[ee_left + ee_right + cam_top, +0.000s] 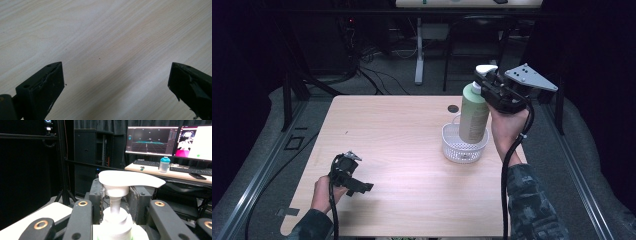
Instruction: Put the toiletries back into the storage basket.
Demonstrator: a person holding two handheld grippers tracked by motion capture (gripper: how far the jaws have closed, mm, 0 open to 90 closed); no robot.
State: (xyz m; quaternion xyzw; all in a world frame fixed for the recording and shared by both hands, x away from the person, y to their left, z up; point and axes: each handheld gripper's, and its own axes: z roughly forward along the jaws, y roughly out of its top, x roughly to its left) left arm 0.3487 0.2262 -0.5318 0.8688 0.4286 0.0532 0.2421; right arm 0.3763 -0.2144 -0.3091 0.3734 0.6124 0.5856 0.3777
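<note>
A pale green pump bottle (473, 117) with a white pump head (127, 180) stands upright, its base inside the rim of a white mesh basket (462, 154). I cannot tell whether it rests on the basket's bottom. My right gripper (486, 84) is shut on the bottle's neck just under the pump head, one jaw on each side (116, 195). At the table's front left, my left gripper (360, 187) lies low over the bare wood (116, 82), open, with nothing between its jaws.
The light wooden table (387, 130) has a small dark round hole (453, 108) behind the basket. Beyond the table are black stands, cables and a desk (175, 173) with monitors, keyboards and a blue-capped bottle (164, 165).
</note>
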